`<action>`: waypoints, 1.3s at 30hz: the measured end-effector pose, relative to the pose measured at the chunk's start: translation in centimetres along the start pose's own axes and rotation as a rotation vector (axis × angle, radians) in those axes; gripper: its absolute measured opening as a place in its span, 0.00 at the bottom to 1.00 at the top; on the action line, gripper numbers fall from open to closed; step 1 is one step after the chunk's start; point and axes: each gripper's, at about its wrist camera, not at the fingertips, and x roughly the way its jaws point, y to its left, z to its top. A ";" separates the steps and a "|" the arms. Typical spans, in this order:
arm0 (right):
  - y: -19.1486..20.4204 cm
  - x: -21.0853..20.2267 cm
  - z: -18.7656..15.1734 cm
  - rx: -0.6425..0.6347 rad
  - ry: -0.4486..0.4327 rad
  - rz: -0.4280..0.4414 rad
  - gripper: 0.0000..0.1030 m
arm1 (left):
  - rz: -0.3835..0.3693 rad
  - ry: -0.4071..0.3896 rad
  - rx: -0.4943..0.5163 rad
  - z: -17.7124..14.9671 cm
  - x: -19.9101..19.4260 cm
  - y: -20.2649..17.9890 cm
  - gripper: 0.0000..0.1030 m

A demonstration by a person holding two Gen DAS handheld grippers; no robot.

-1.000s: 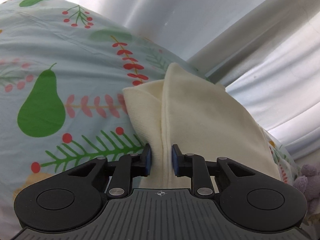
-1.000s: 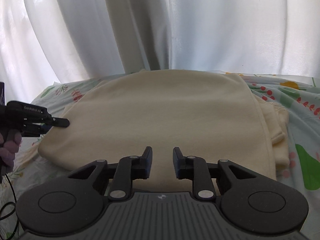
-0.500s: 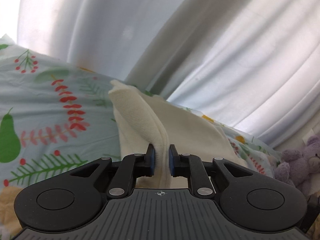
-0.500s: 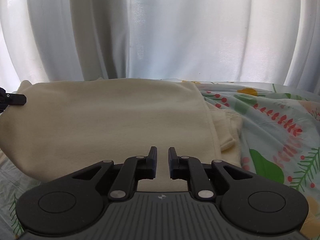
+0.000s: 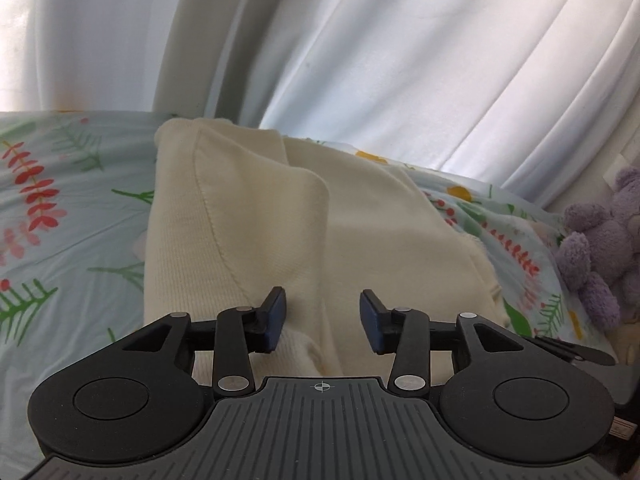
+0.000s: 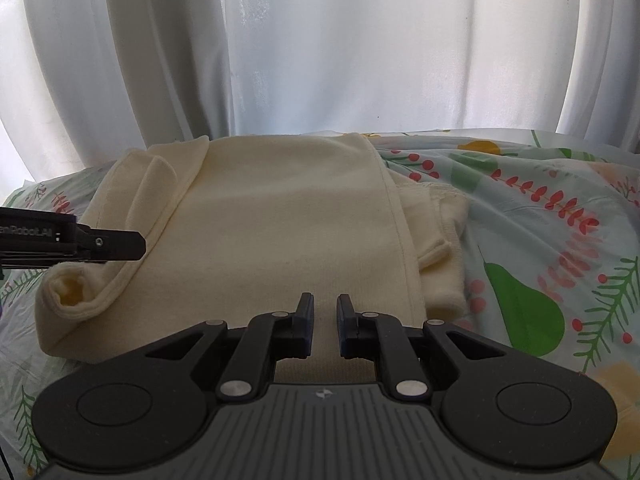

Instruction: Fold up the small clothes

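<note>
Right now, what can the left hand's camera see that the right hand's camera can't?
Only the left wrist view shows the purple teddy at the bed's edge, and the left gripper with its jaws opening over the cloth, nothing pinched. Only the right wrist view shows the green pear print and the sleeve's rolled cuff. Both show the cream sweater, flowery bedsheet and white curtain.

- White curtains (image 6: 320,48) hang in long folds across the whole back of the room, from nine o'clock round to three — daylight glows through them, brightest at twelve.
- A pale blue bedsheet (image 6: 540,208) covers the bed below, printed with green pears, red berry sprigs and fern leaves.
- A purple plush bear (image 5: 600,248) sits at three o'clock in the left wrist view — right at the sheet's edge, under the curtains.
</note>
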 end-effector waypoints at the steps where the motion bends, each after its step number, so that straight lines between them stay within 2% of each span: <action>1: -0.1 0.0 0.0 0.001 -0.001 0.003 0.11 | 0.003 -0.010 -0.021 0.2 -1.1 0.3 0.44; 3: -0.2 0.1 0.1 0.004 0.000 0.006 0.11 | 0.032 -0.045 -0.060 0.3 -3.1 1.2 0.44; 6: -0.1 0.1 0.2 0.007 -0.003 0.020 0.11 | 0.122 -0.090 -0.126 0.0 -4.8 3.3 0.44; 8: 0.2 0.1 0.3 0.002 -0.005 0.028 0.11 | 0.164 -0.066 -0.157 0.0 -4.1 4.5 0.44; 10: 0.6 0.2 0.5 -0.006 -0.003 0.044 0.11 | 0.167 -0.021 -0.168 -0.5 -3.0 5.0 0.43; 12: 1.1 0.4 0.7 -0.015 -0.002 0.055 0.11 | 0.138 0.025 -0.135 -1.2 -1.8 4.4 0.45; 13: 1.5 0.5 0.8 -0.021 -0.001 0.063 0.11 | 0.160 0.021 -0.096 -1.7 -1.4 3.6 0.50; 15: 2.1 0.7 1.1 -0.029 0.004 0.085 0.11 | 0.210 0.015 0.007 -2.3 -0.9 2.2 0.52; 18: 2.2 1.3 2.3 0.004 0.027 0.193 0.16 | 0.194 0.019 -0.017 -2.5 -0.9 2.6 0.54; 20: 1.8 2.2 3.5 0.083 0.059 0.316 0.31 | 0.153 0.031 -0.092 -2.1 -1.3 3.8 0.54; 23: 1.5 4.6 5.2 0.204 0.118 0.463 0.35 | 0.137 0.017 -0.163 -1.8 -2.5 5.1 0.53; 27: 2.4 7.4 6.1 0.271 0.185 0.564 0.39 | 0.186 -0.062 -0.177 -1.4 -4.3 6.0 0.55; 29: 2.8 8.6 6.1 0.311 0.211 0.605 0.44 | 0.239 -0.057 -0.191 -1.3 -4.0 6.7 0.54; 31: 3.3 9.6 6.0 0.344 0.232 0.616 0.44 | 0.271 -0.044 -0.207 -1.3 -3.4 7.2 0.53; 35: 4.4 10.5 6.2 0.349 0.230 0.643 0.43 | 0.278 -0.047 -0.216 -1.5 -2.6 7.5 0.53; 36: 4.5 10.7 6.1 0.355 0.232 0.650 0.40 | 0.284 -0.053 -0.213 -1.5 -2.6 7.5 0.53; 38: 4.3 11.1 6.0 0.373 0.244 0.658 0.27 | 0.282 -0.055 -0.220 -1.4 -2.5 7.5 0.53; 39: 4.2 11.2 5.8 0.378 0.249 0.656 0.25 | 0.281 -0.055 -0.225 -1.4 -2.5 7.5 0.53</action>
